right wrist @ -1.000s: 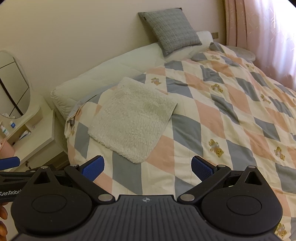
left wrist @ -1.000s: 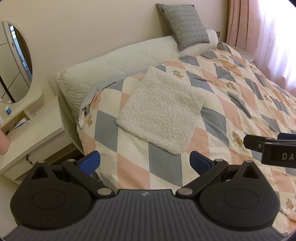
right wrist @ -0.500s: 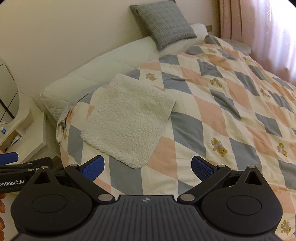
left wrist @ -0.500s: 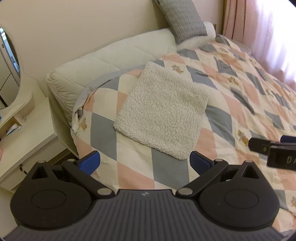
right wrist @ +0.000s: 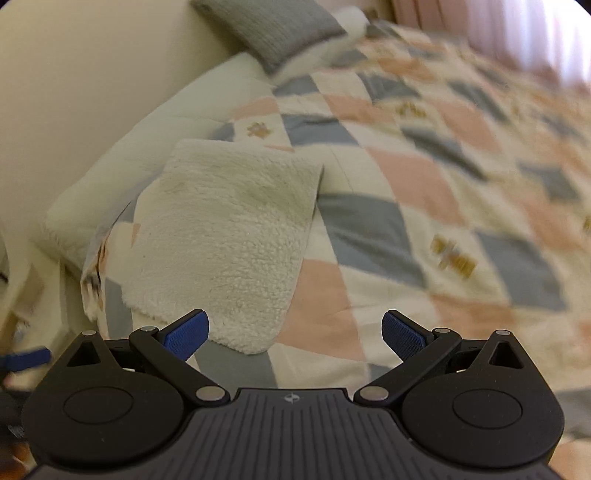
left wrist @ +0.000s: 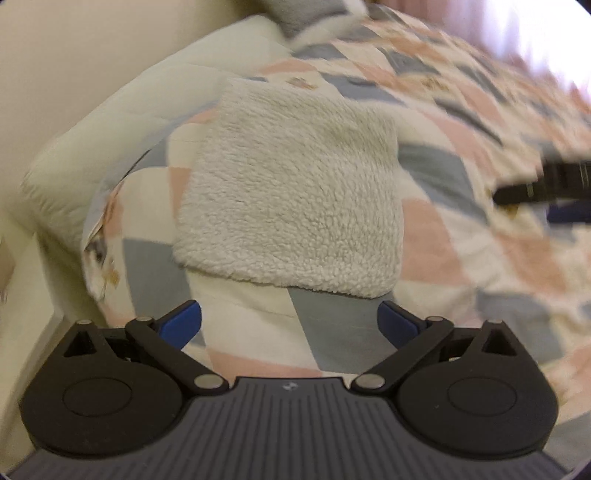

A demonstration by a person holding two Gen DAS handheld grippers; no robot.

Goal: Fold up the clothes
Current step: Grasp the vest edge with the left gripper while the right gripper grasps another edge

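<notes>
Fleece garment (left wrist: 291, 199), cream and shaggy, lay flat on the patchwork quilt (left wrist: 436, 243) near the head end of the bed, close to the bed's side edge and just short of the pale padded headboard (left wrist: 122, 122). It showed as 1 tidy, roughly square block with straight edges. No sleeves, collar or loose flaps visible, so it was judged to be already folded at least once; whether more folds were due could not be told. Nothing gripped it and no corner was lifted. Judged stage: approach, with the grasp and any further fold left to do.

Left claw (left wrist: 290, 323) pointed steeply down at the quilt, just short of the garment's near edge. Its blue pads (left wrist: 183, 325) stood wide apart and were closing slightly, with only quilt between them, no fleece. Right claw (right wrist: 295, 334) was pitched down likewise, its pads (right wrist: 186, 334) spread wide and empty. In the right wrist view, the garment's near corner sat just beyond the left-hand pad; contact could not be confirmed.

Each claw showed at the edge of the other's view, so the 2 hung side by side, near each other, the left one nearer the bed's side edge. Both views were smeared, worst at the rims. Grey cushion (right wrist: 273, 27) propped at the headboard, well apart from the garment.
</notes>
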